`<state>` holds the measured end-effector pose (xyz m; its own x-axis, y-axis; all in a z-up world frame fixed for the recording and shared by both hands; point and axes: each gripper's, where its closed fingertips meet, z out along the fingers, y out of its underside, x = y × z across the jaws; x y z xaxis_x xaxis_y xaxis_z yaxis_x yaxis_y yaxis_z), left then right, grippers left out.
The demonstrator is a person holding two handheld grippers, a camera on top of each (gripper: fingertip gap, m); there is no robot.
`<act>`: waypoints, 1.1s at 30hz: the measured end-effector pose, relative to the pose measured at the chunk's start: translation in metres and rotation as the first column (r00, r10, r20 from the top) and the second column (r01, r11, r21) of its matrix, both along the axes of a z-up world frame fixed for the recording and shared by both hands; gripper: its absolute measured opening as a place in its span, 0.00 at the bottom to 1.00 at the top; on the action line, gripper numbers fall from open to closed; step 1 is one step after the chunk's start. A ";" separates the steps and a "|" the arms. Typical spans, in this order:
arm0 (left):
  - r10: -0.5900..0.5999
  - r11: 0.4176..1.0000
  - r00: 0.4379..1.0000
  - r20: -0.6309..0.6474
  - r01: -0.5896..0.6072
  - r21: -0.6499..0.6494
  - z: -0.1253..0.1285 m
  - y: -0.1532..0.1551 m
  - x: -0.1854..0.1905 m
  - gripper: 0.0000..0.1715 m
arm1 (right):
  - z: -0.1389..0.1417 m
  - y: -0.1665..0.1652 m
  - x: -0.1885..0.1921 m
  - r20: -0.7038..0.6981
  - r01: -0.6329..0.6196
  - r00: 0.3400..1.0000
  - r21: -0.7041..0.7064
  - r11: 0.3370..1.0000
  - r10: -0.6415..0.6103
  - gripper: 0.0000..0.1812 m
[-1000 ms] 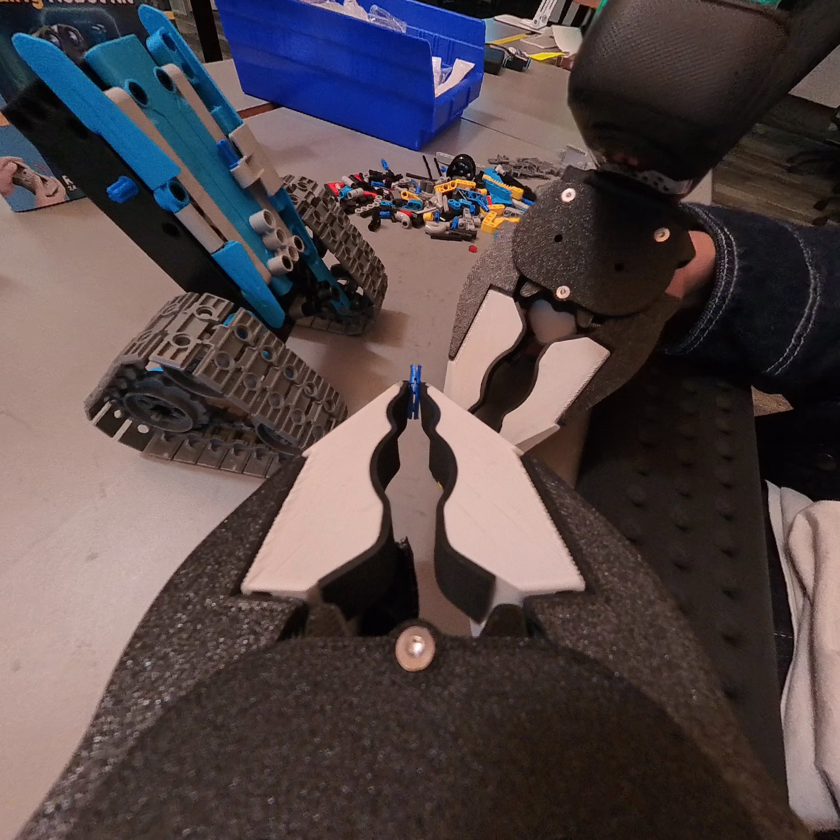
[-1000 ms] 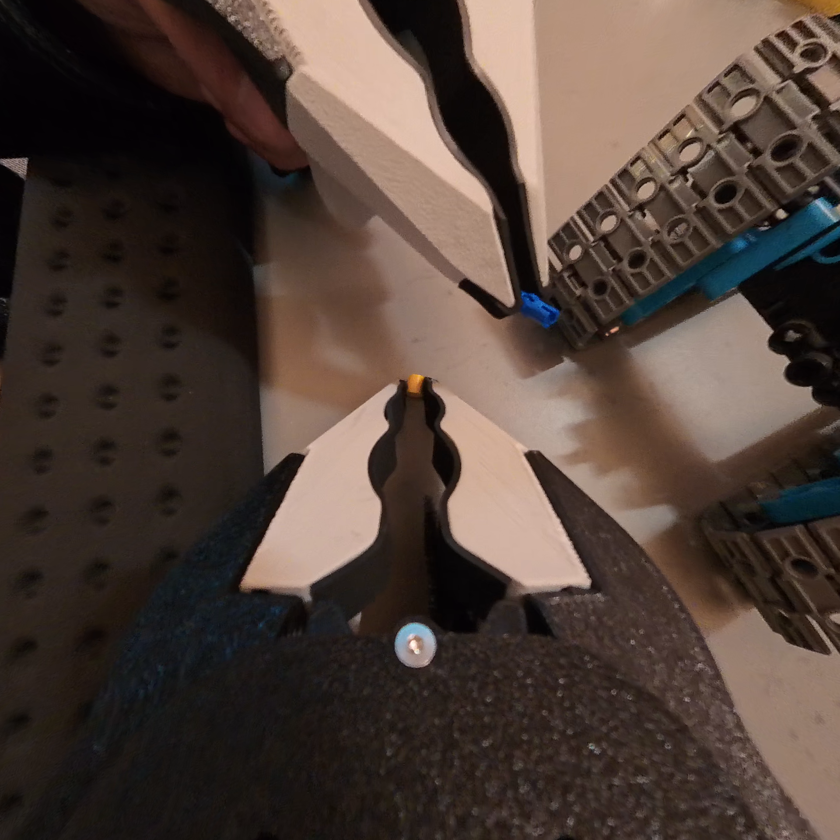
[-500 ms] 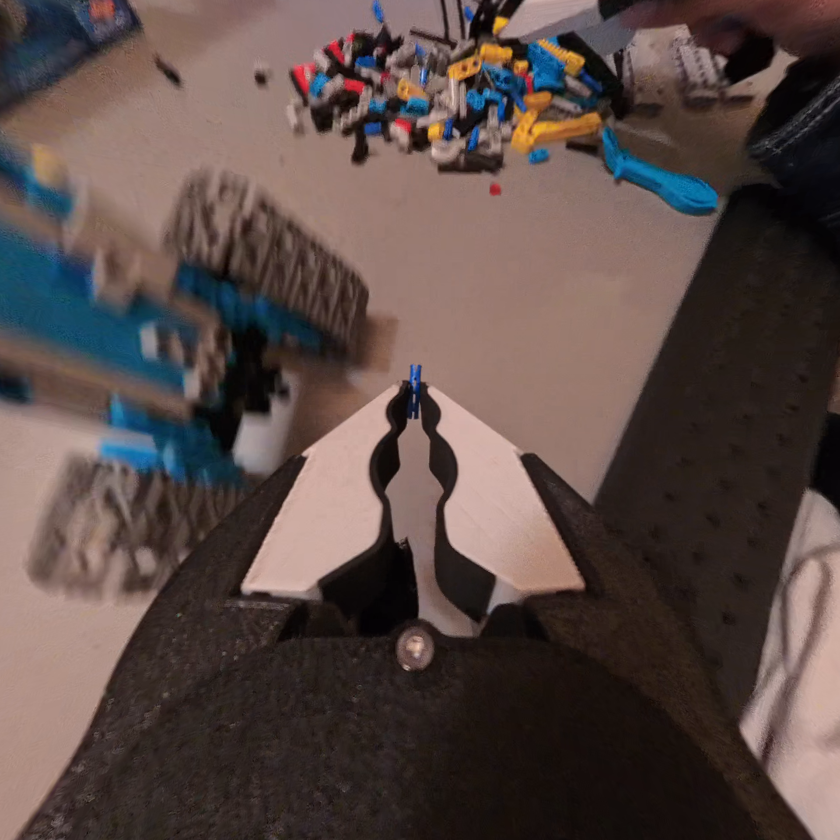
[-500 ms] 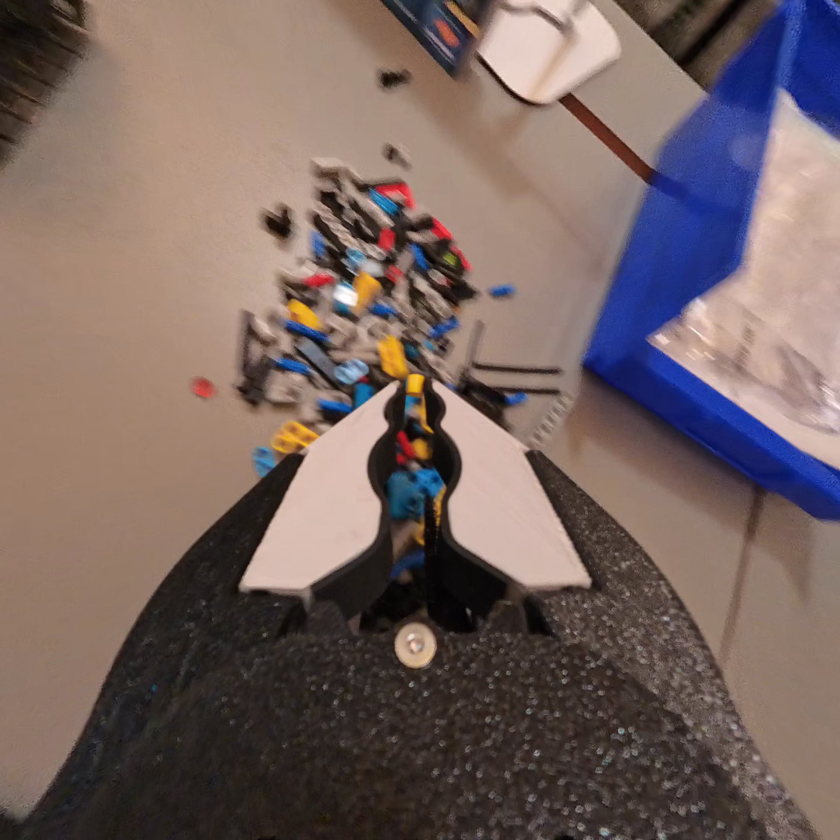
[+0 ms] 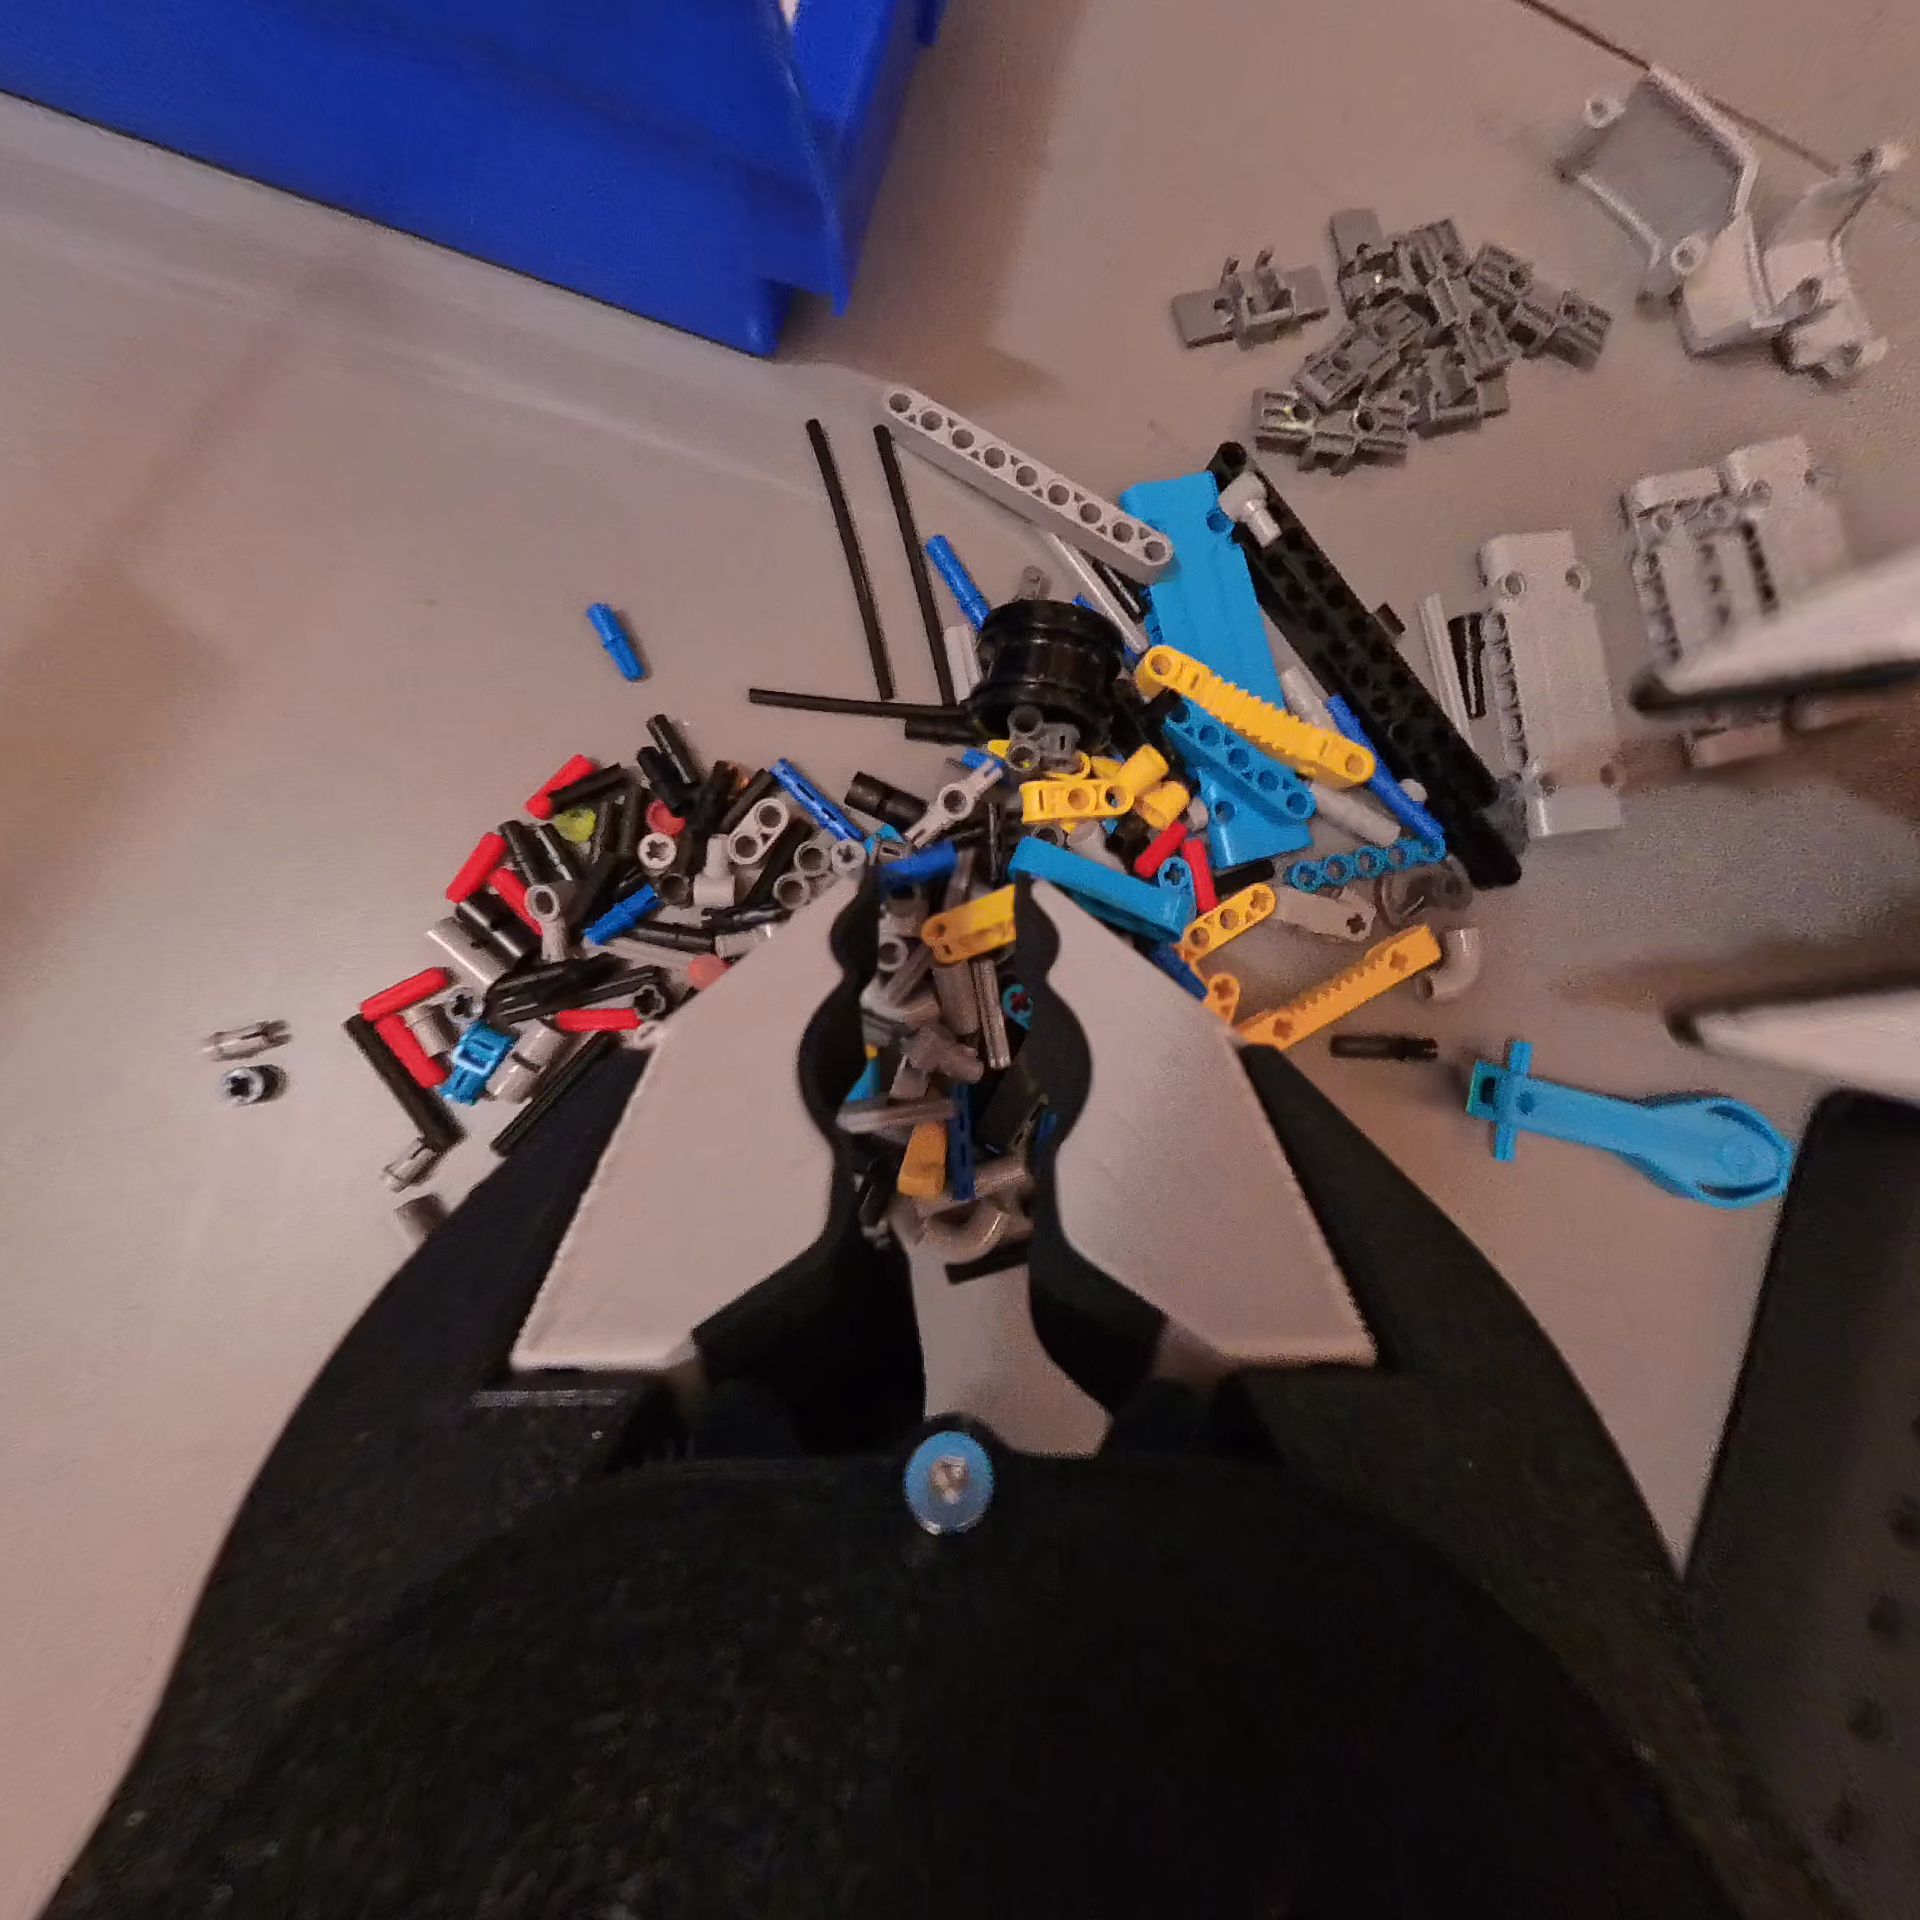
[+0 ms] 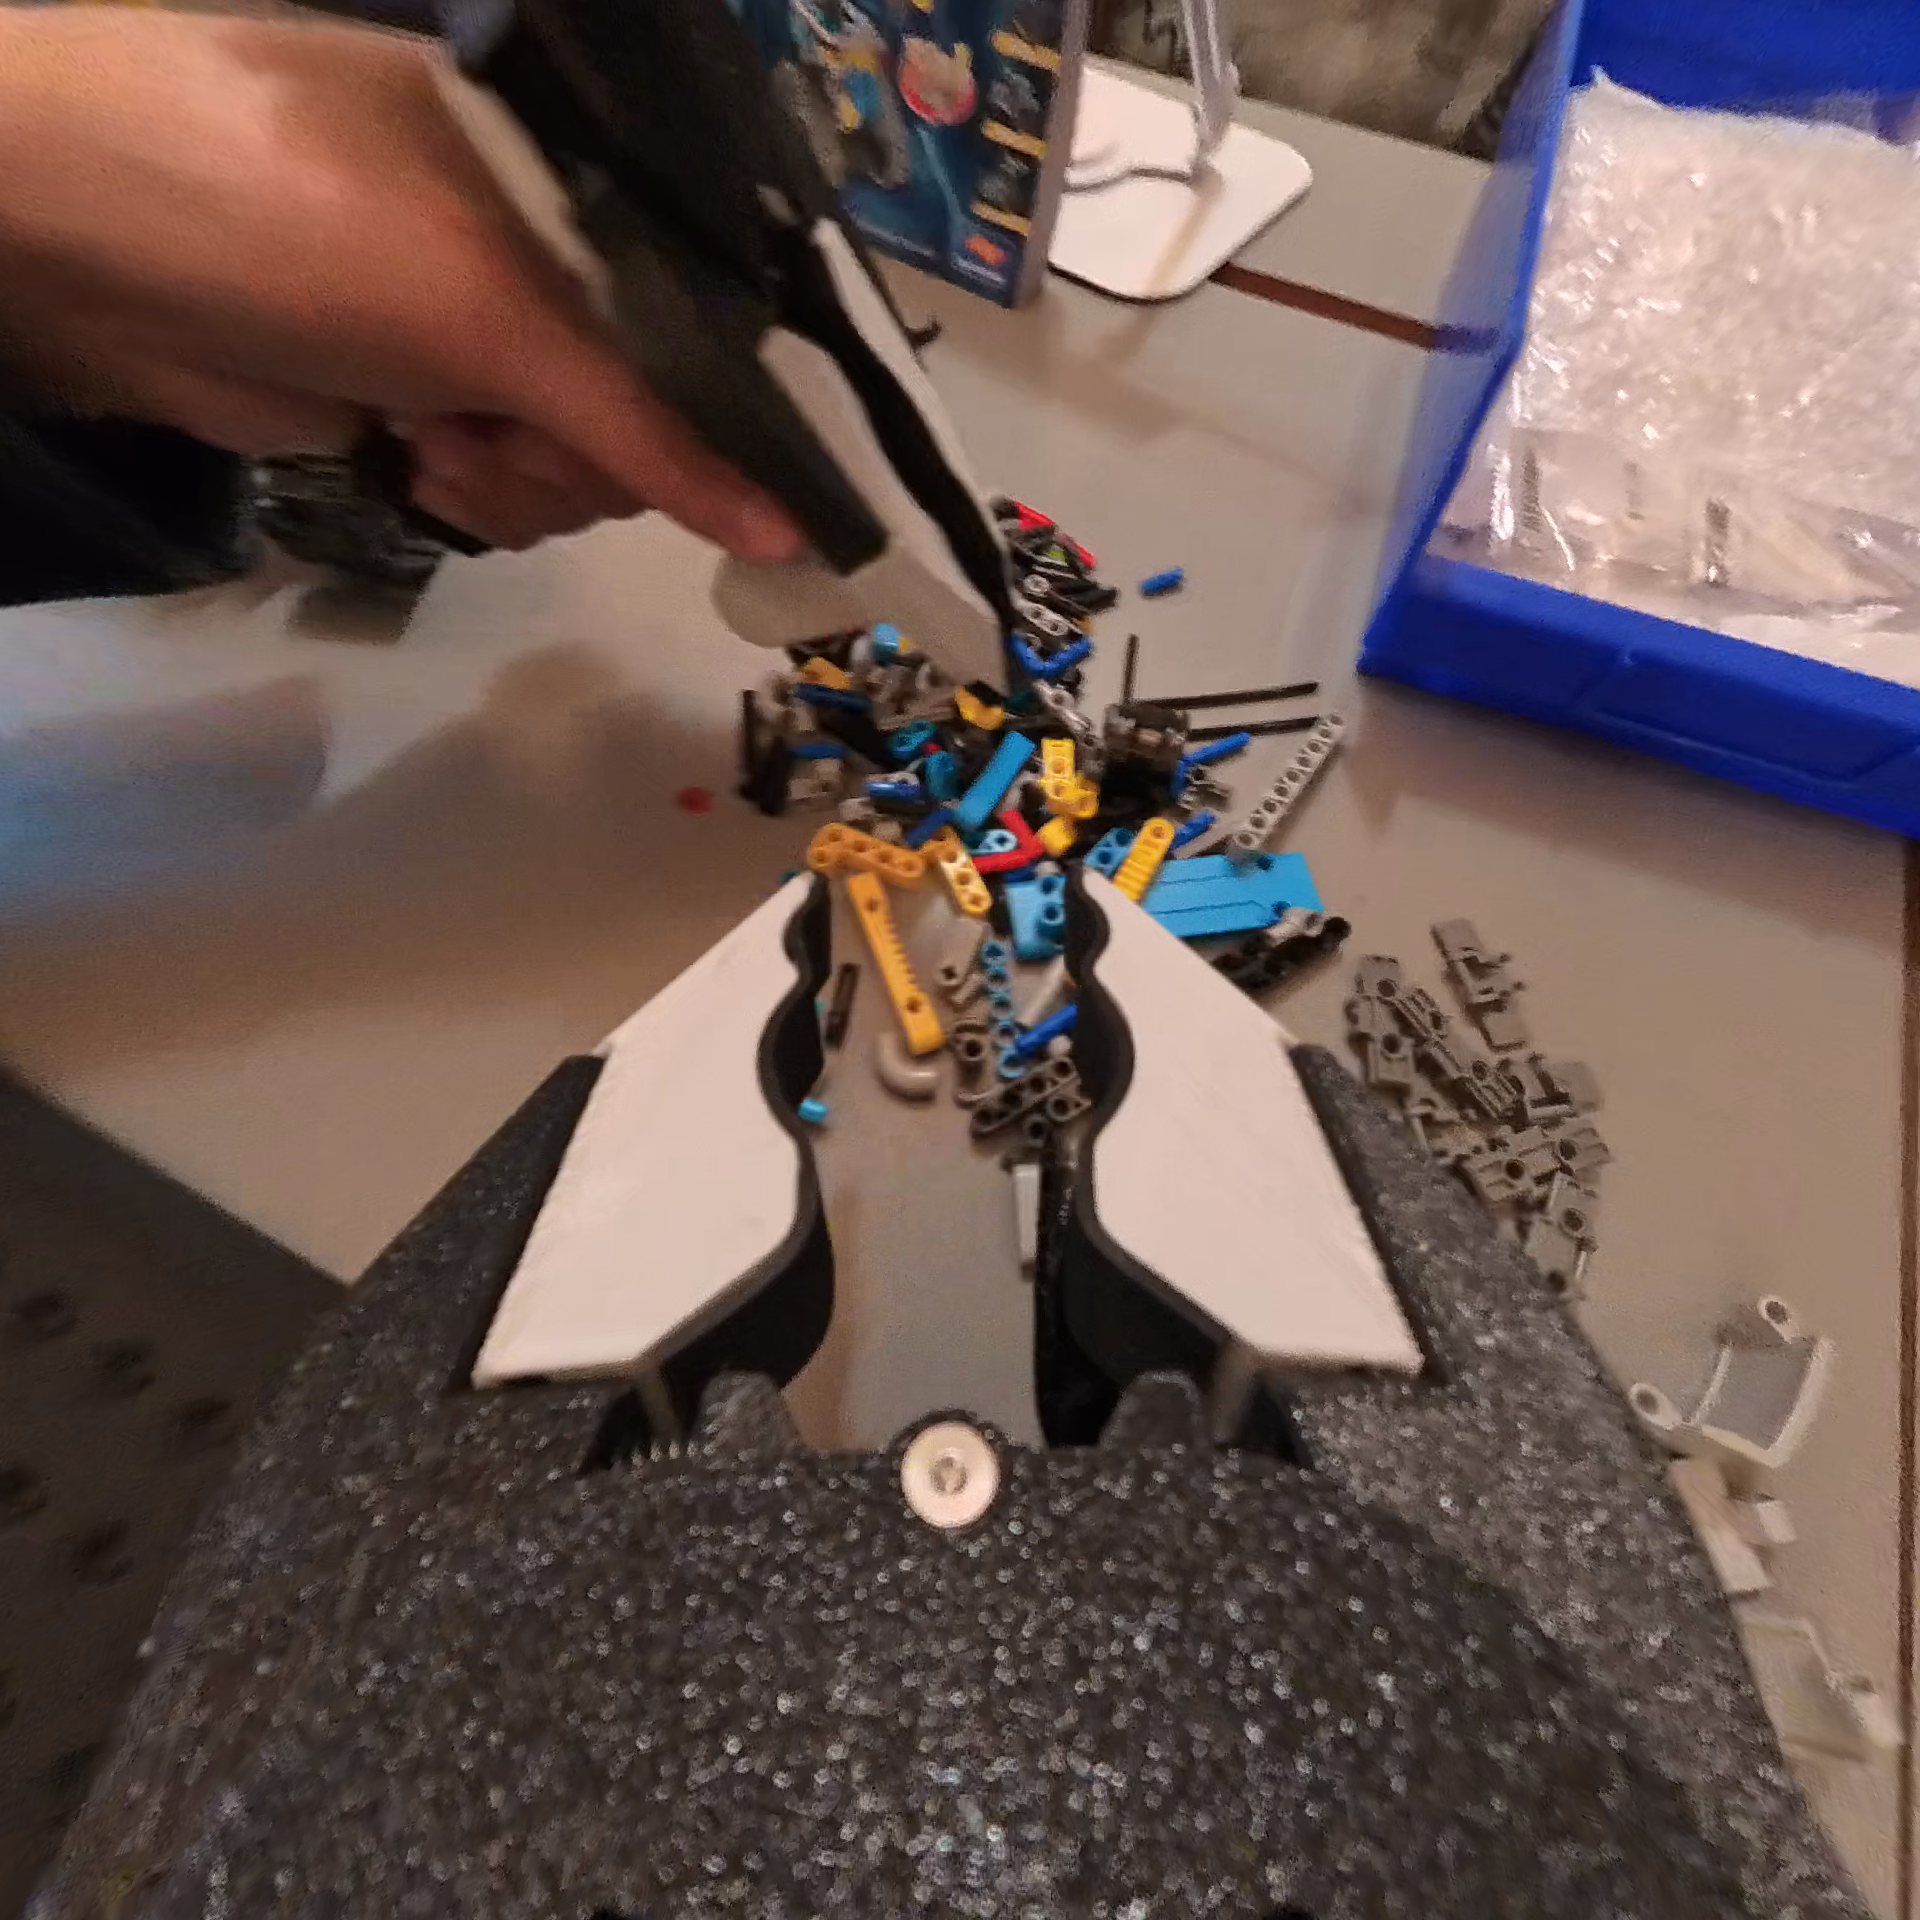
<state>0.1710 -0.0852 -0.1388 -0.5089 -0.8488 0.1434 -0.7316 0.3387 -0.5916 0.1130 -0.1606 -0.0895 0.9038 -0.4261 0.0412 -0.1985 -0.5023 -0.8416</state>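
Both tongs now parted | left tongs, right tongs over brick pile

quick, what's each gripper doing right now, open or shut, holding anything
Left gripper: open, holding nothing, tips over the pile of small plastic parts.
Right gripper: open, holding nothing, at the near edge of the same pile.

Heap of small toy-building parts in red, black, yellow and blue, strewn over grey table. Beyond, blue bin holding clear bags. Beside the heap, clump of grey links and pale grey blocks. Lone blue pin lying apart. Printed box and white stand base farther back.
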 end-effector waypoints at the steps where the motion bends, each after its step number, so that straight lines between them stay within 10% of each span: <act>1: 0.032 0.999 1.000 -0.002 -0.032 -0.027 0.002 0.001 0.001 0.17 | 0.002 0.001 -0.007 0.036 -0.016 0.999 -0.004 1.000 0.016 0.24; 6: 0.126 0.965 0.985 0.120 -0.094 -0.244 0.071 0.012 -0.030 0.23 | 0.010 -0.015 0.016 0.324 0.120 0.943 -0.113 0.986 -0.078 0.17; 11: 0.084 0.951 0.948 0.307 0.016 -0.309 0.141 0.042 -0.107 0.23 | 0.015 0.017 0.001 0.127 0.048 0.990 0.063 0.997 -0.056 0.19; 18: 0.306 0.952 0.745 0.592 -0.238 -0.193 0.163 0.208 -0.196 0.22 | 0.054 0.115 -0.068 -0.051 -0.200 0.973 0.286 0.937 0.223 0.28; 23: 0.582 0.795 0.602 0.547 -0.280 -0.538 0.187 0.287 -0.251 0.25 | 0.083 0.219 -0.086 -0.033 -0.387 0.907 0.322 0.864 0.419 0.27; 29: 0.480 0.840 0.734 0.480 -0.226 -0.493 0.133 0.265 -0.237 0.30 | 0.080 0.286 -0.106 -0.064 -0.518 0.776 0.502 0.693 0.627 0.18; 33: 0.487 0.822 0.770 0.414 -0.243 -0.515 0.101 0.261 -0.219 0.16 | 0.053 0.275 -0.094 -0.120 -0.489 0.785 0.482 0.727 0.607 0.16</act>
<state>-0.0483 0.1758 -0.0380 -0.2703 -0.9028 0.3346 -0.2957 -0.2528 -0.9212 0.0193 0.1142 -0.0368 0.9335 0.2260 -0.2785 -0.2306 -0.2163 -0.9487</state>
